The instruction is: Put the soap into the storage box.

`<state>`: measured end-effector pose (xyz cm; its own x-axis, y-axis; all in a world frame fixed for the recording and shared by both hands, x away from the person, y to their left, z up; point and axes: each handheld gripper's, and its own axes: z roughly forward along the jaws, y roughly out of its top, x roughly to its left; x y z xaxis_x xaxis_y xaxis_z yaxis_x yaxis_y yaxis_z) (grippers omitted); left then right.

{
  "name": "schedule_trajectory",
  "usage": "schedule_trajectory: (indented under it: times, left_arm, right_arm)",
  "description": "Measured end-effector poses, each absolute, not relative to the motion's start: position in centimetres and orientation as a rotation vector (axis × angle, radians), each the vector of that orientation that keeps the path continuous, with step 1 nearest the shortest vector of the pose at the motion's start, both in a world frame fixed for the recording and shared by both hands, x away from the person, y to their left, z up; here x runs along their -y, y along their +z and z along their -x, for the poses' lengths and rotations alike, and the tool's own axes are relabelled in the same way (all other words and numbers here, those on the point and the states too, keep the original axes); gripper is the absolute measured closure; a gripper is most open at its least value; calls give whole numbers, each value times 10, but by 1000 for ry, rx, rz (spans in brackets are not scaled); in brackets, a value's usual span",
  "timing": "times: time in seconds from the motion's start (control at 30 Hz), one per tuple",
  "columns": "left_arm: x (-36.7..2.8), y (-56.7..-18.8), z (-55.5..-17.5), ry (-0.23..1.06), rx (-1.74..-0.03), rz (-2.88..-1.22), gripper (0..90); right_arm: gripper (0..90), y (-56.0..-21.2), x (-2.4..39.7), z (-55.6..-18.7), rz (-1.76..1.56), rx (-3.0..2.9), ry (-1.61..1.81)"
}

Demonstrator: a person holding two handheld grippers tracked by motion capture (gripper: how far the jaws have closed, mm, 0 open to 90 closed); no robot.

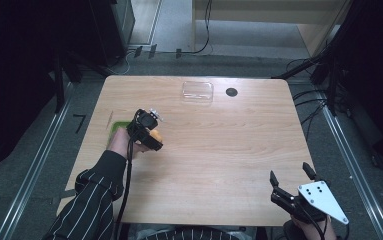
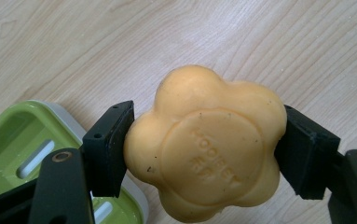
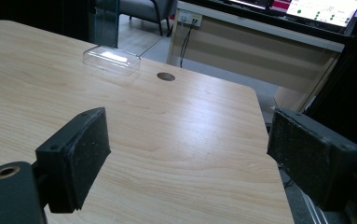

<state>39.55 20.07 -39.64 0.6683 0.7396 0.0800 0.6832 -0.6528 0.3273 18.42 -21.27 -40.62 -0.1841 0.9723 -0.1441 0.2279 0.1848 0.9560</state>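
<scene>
A yellow flower-shaped soap (image 2: pixel 206 147) with stamped lettering is clamped between the two black pads of my left gripper (image 2: pixel 204 154), held above the wooden table. In the high view my left gripper (image 1: pixel 149 131) sits at the table's left middle, with the soap (image 1: pixel 156 135) peeking out beneath it. A green soap dish with a white base (image 2: pixel 22 154) lies just beside and below the soap, also visible as a green soap dish (image 1: pixel 117 128) in the high view. My right gripper (image 1: pixel 293 176) rests open at the table's near right corner, with nothing between its pads (image 3: pixel 80 154).
A clear plastic lid (image 1: pixel 197 92) lies at the far middle of the table, seen too as the clear lid (image 3: pixel 112 59) in the right gripper view. A dark round hole (image 1: pixel 231 92) sits just right of it. Cables run across the floor behind the table.
</scene>
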Motion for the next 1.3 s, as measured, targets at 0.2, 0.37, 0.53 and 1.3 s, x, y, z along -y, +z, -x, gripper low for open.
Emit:
schedule_trajectory:
  times: [0.2, 0.37, 0.53, 1.3]
  left_arm:
    - [-208, -391, -398, 321, -1159, -2577, 281]
    - [-215, -389, -401, 326, -1182, -2555, 281]
    - [-222, -388, -403, 340, -1202, -2538, 282]
    - [-250, -382, -408, 386, -1273, -2454, 281]
  right_arm:
    - [133, -406, 213, -183, -1176, -1585, 1075]
    - [133, -406, 212, -184, -1174, -1589, 1072]
    - [133, -406, 212, -184, -1175, -1588, 1073]
    - [133, -406, 212, -184, -1174, -1592, 1074]
